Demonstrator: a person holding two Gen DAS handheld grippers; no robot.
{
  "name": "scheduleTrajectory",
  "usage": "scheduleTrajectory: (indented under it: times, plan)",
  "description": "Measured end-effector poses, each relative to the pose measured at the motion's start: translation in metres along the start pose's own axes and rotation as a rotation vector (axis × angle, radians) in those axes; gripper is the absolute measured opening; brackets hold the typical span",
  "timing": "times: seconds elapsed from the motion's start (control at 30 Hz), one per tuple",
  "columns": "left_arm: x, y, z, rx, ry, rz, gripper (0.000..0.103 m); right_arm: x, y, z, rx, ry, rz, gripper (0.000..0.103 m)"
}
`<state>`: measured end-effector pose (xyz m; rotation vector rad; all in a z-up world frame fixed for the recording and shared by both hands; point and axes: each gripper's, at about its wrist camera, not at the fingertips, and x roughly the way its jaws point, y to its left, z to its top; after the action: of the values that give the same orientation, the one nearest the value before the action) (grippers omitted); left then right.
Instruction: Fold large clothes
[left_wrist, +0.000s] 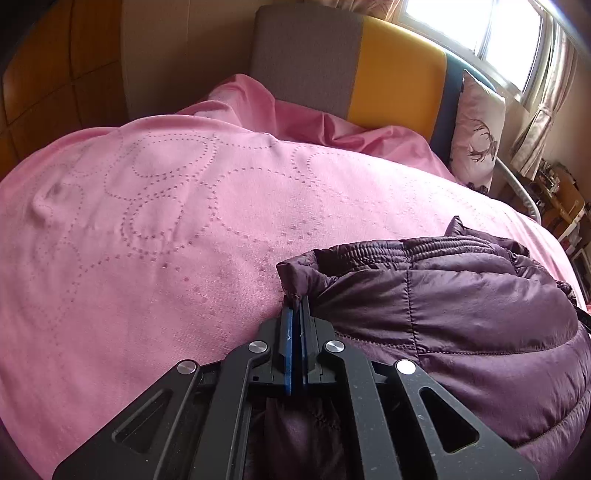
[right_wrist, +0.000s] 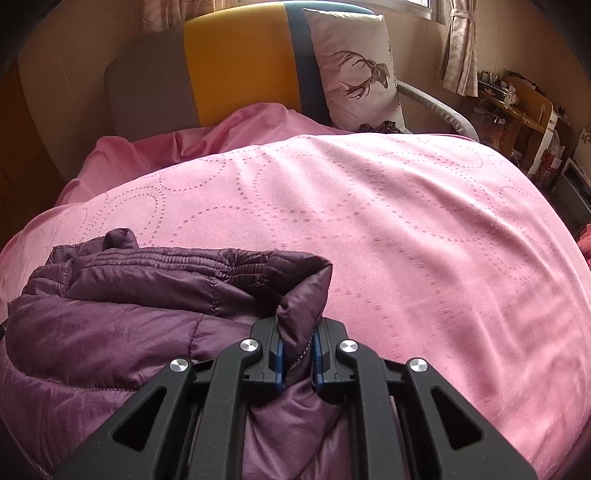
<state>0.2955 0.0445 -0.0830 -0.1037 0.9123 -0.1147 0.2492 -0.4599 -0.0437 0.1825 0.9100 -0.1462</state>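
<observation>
Two hand-held grippers, left and right, each pinching puffy, quilted purple jacket corners; pink bedspread beneath.

Purple jacket cut off by frame edge; desk clutter too small to tell.

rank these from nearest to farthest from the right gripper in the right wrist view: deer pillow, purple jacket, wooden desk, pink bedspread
1. purple jacket: pinched in the right gripper, spreading left.
2. pink bedspread: under and just past the jacket, ahead and right.
3. deer pillow: against the headboard, far end of the bed.
4. wooden desk: beyond the bed, far right corner.
</observation>
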Motion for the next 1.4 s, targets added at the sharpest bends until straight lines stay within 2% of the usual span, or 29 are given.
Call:
scheduleTrajectory:
  times: [0.03,0.07,0.1,0.13,0.17,0.2,0.23,0.3,0.5,0.6,0.63,0.73,0.77,0.8,0.83,0.9,0.97,1.17,1.3,1.33,1.4]
  plan:
    - [-0.003,0.001,0.0,-0.004,-0.003,-0.005,0.003,-0.003,-0.002,0.001,0.003,-0.002,0.006,0.015]
    - [-0.007,0.004,0.0,-0.016,-0.01,-0.015,0.008,-0.009,-0.005,0.001,0.012,-0.008,0.019,0.024]
    - [-0.013,0.008,-0.001,-0.037,-0.009,-0.023,0.021,-0.018,-0.01,0.0,0.029,-0.019,0.045,0.04]
    - [-0.02,0.015,-0.003,-0.068,-0.01,-0.033,0.029,-0.03,-0.012,-0.003,0.044,-0.034,0.074,0.047]
    - [-0.027,0.022,-0.006,-0.098,-0.02,-0.048,0.051,-0.041,-0.016,-0.007,0.055,-0.049,0.104,0.053]
    - [-0.035,0.029,-0.011,-0.123,-0.033,-0.063,0.063,-0.05,-0.019,-0.011,0.062,-0.057,0.126,0.054]
    - [-0.046,0.037,-0.018,-0.151,-0.05,-0.091,0.064,-0.062,-0.025,-0.019,0.072,-0.061,0.153,0.056]
    - [-0.063,0.05,-0.035,-0.186,-0.053,-0.152,0.064,-0.078,-0.04,-0.038,0.103,-0.054,0.219,0.064]
    - [-0.101,0.083,-0.113,-0.311,-0.004,-0.356,0.066,-0.11,-0.069,-0.111,0.198,0.004,0.343,0.068]
    - [-0.114,0.082,-0.14,-0.327,-0.001,-0.41,0.07,-0.117,-0.072,-0.147,0.227,0.035,0.373,0.069]
    - [-0.117,0.079,-0.15,-0.329,0.014,-0.448,0.07,-0.116,-0.071,-0.154,0.233,0.046,0.383,0.069]
    - [-0.119,0.067,-0.166,-0.299,0.031,-0.495,0.07,-0.115,-0.065,-0.168,0.263,0.054,0.421,0.054]
    - [-0.119,0.063,-0.167,-0.296,0.035,-0.504,0.069,-0.114,-0.063,-0.169,0.273,0.055,0.432,0.044]
    - [-0.118,0.059,-0.168,-0.298,0.047,-0.532,0.061,-0.115,-0.061,-0.169,0.28,0.055,0.44,0.035]
    - [-0.118,0.058,-0.167,-0.292,0.049,-0.537,0.055,-0.118,-0.06,-0.17,0.28,0.05,0.442,0.031]
    - [-0.12,0.055,-0.167,-0.268,0.045,-0.531,0.038,-0.125,-0.058,-0.169,0.267,0.045,0.442,0.021]
    - [-0.125,0.055,-0.169,-0.256,0.041,-0.537,0.029,-0.134,-0.059,-0.172,0.249,0.048,0.446,0.017]
    - [-0.143,0.056,-0.18,-0.204,0.054,-0.546,0.028,-0.166,-0.066,-0.196,0.191,0.082,0.421,0.015]
    - [-0.165,0.052,-0.206,-0.16,0.093,-0.537,0.028,-0.183,-0.077,-0.217,0.185,0.113,0.405,0.015]
    - [-0.171,0.051,-0.213,-0.149,0.103,-0.526,0.028,-0.187,-0.078,-0.218,0.179,0.114,0.398,0.017]
    - [-0.181,0.05,-0.217,-0.131,0.105,-0.481,0.034,-0.197,-0.081,-0.215,0.181,0.089,0.365,0.034]
